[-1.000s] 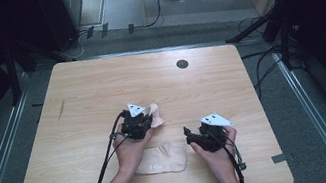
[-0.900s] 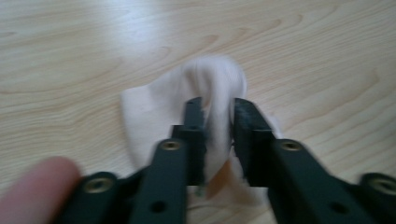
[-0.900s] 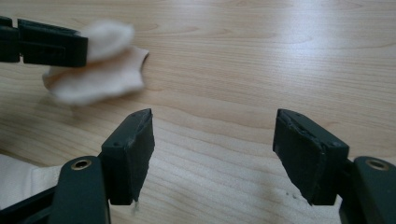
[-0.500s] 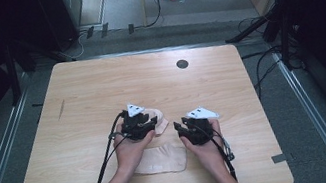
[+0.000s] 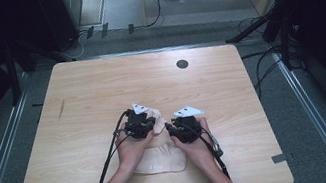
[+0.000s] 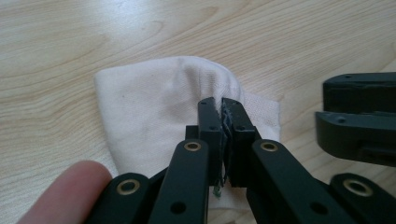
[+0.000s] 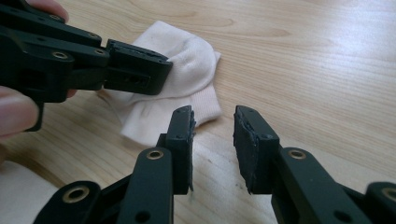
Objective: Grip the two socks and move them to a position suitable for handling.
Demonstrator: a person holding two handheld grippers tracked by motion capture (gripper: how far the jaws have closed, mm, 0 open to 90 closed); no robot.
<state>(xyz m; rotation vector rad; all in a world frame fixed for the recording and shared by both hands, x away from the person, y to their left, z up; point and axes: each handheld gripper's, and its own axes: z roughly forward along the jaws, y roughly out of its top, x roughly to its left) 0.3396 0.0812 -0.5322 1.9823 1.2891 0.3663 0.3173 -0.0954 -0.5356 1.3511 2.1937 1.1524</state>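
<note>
Two tools are working close together near the front middle of the tabletop [image 5: 101,97]. We are holding the left tool [image 6: 222,108] with its jaws clamped on a fold of a pale cream sock [image 6: 154,107], pinching the fabric up into a small ridge while the rest is lying flat on the wood. We are keeping the right tool [image 7: 212,122] just beside it with its jaws standing apart and gripping nothing, its tips hovering near the sock's ribbed edge. In the high view the sock [image 5: 157,122] is peeking out between the left tool [image 5: 143,121] and the right tool [image 5: 177,128]. A second cream cloth [image 5: 160,159] is lying flat between our forearms, nearer the tabletop's front edge.
</note>
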